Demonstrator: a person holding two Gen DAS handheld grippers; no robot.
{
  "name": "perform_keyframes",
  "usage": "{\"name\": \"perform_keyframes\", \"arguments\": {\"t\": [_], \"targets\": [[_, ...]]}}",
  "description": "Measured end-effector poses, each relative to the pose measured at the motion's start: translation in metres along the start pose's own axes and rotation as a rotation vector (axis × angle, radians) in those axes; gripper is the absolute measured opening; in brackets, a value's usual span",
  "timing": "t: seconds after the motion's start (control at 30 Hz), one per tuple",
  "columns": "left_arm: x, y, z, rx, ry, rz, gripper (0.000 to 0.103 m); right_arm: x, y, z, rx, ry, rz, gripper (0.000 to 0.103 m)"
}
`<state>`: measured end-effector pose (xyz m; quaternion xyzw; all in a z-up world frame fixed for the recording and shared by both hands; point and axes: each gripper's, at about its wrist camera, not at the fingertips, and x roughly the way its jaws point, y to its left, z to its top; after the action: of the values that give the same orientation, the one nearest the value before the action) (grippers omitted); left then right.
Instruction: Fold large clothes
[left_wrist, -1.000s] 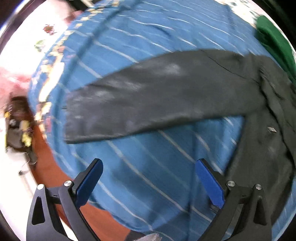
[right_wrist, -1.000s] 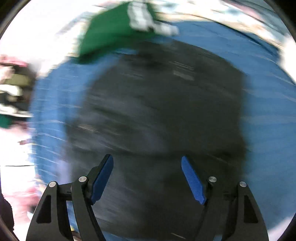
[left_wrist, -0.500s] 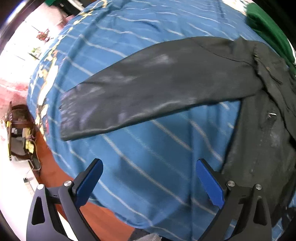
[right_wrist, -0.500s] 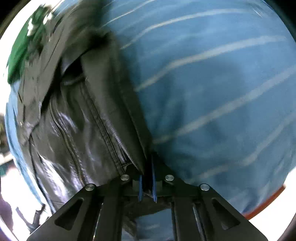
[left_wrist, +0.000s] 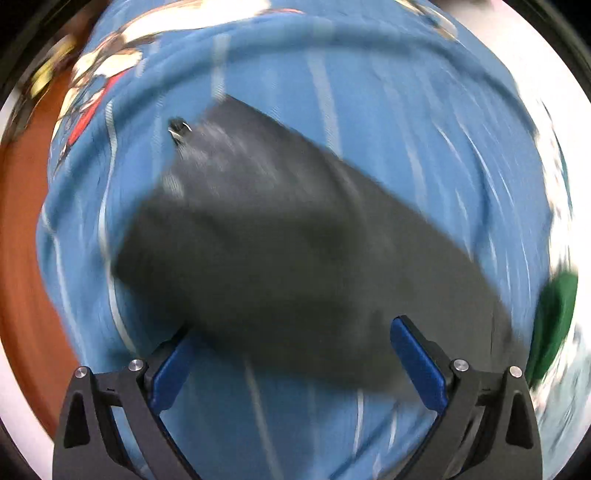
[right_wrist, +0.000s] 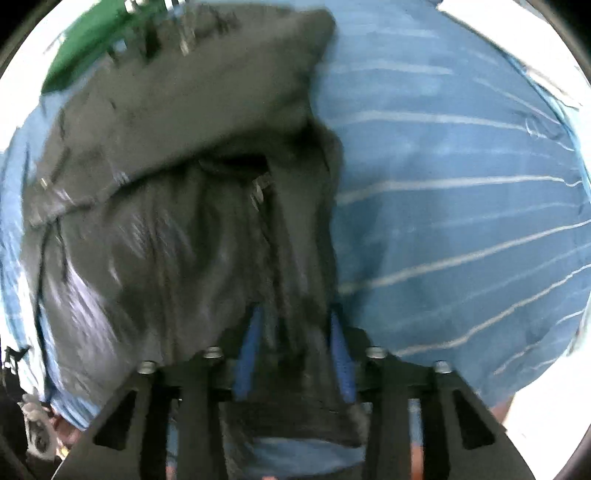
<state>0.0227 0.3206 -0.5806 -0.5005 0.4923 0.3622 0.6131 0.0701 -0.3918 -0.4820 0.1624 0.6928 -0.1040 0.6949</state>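
The left hand-held gripper (left_wrist: 293, 354) hangs with its blue-padded fingers (left_wrist: 171, 369) spread wide and nothing between them. It hovers over the black leather jacket (left_wrist: 288, 251), one dark panel or sleeve of which runs diagonally across the left wrist view. That picture is badly smeared, so seams and edges cannot be made out; a small metal zipper pull (left_wrist: 178, 129) shows at the upper left end. The jacket lies on a blue bedspread with thin white stripes (left_wrist: 406, 122), whose patterned border (left_wrist: 110, 66) curves along the upper left. A green piece of clothing (left_wrist: 554, 317) lies at the far right edge, beside the jacket's end.

In the right wrist view, the right hand-held gripper (right_wrist: 295, 350) is clenched part-way on a bunched fold of the jacket (right_wrist: 177, 229), its blue pads (right_wrist: 338, 354) flanking the dark leather with the material filling the gap. The jacket covers the left half, the striped bedspread (right_wrist: 461, 192) the right. The green clothing (right_wrist: 85, 48) sits at the upper left, touching the jacket's far edge.
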Motion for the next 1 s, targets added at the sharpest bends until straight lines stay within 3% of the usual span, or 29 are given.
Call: {"name": "perform_keyframes", "arguments": {"t": [0.07, 0.1, 0.13, 0.17, 0.2, 0.33, 0.43, 0.53, 0.7, 0.8, 1.0], "targets": [[0.002, 0.002, 0.022, -0.072, -0.081, 0.040, 0.098, 0.001, 0.003, 0.002, 0.007, 0.004, 0.023, 0.050], [-0.001, 0.000, 0.031, -0.076, -0.131, 0.077, 0.081, 0.003, 0.007, 0.004, -0.008, 0.024, 0.026, 0.050], [-0.004, -0.004, 0.036, -0.069, -0.162, 0.105, 0.072, 0.008, 0.023, 0.003, -0.022, 0.034, 0.014, 0.050], [-0.006, -0.009, 0.043, -0.049, -0.196, 0.135, 0.048, 0.011, 0.034, -0.001, -0.040, 0.036, -0.006, 0.050], [-0.009, -0.016, 0.052, -0.021, -0.223, 0.167, 0.015, 0.012, 0.043, -0.001, -0.059, 0.036, -0.026, 0.050], [-0.028, -0.052, 0.065, 0.161, -0.308, 0.218, 0.010, 0.017, 0.101, -0.001, -0.128, -0.017, -0.151, 0.050], [-0.062, -0.089, 0.050, 0.353, -0.425, 0.250, 0.009, 0.014, 0.128, 0.001, -0.129, -0.063, -0.238, 0.053], [-0.099, -0.124, 0.032, 0.496, -0.517, 0.260, 0.009, 0.008, 0.143, -0.004, -0.156, -0.060, -0.381, 0.055], [-0.143, -0.180, -0.020, 0.706, -0.640, 0.218, 0.008, -0.002, 0.142, -0.016, -0.032, -0.002, -0.292, 0.064], [-0.158, -0.223, -0.060, 0.818, -0.675, 0.143, 0.007, 0.008, 0.138, -0.021, -0.011, 0.033, -0.250, 0.064], [-0.163, -0.293, -0.138, 0.970, -0.612, -0.060, 0.006, 0.007, 0.085, -0.024, 0.087, 0.026, -0.220, 0.064]]}}
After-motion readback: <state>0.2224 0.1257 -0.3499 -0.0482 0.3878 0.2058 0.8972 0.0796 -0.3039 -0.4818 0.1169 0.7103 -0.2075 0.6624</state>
